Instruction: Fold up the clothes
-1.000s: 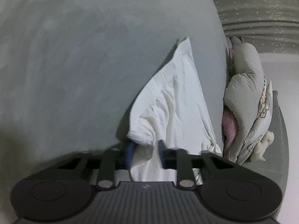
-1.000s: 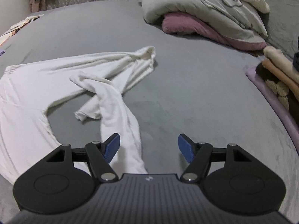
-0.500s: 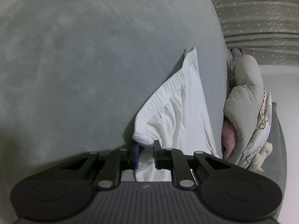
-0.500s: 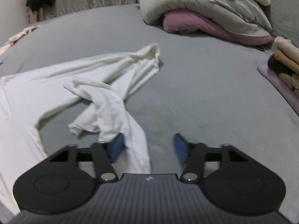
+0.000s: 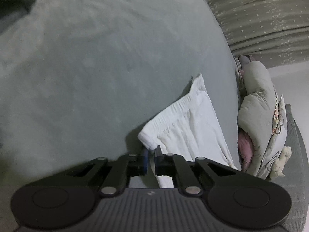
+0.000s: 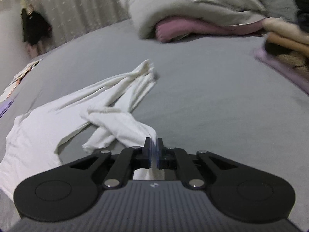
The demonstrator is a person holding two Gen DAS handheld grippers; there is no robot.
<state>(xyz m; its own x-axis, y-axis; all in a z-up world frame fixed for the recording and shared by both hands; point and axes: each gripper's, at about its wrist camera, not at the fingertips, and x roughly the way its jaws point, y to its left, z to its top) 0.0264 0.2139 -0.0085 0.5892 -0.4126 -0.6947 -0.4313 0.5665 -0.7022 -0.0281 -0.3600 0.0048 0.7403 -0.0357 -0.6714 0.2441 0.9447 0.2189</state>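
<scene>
Gripping the white trousers [image 6: 48, 123], which lie spread on the grey bed [image 6: 202, 106], is the step in hand. The left gripper [image 5: 151, 150] is clenched on the waistband corner [image 5: 147, 141]; the right gripper [image 6: 154, 145] is clenched on a leg end. The next move probably calls for lifting both ends together, keeping the cloth taut.

Both hand-held grippers, left [image 5: 151, 150] and right [image 6: 154, 145], now clamped on white garment [image 6: 119, 119].

Pants [image 6: 115, 114] on bed [image 6: 193, 96] (bedding [image 6: 183, 5] behind)
</scene>
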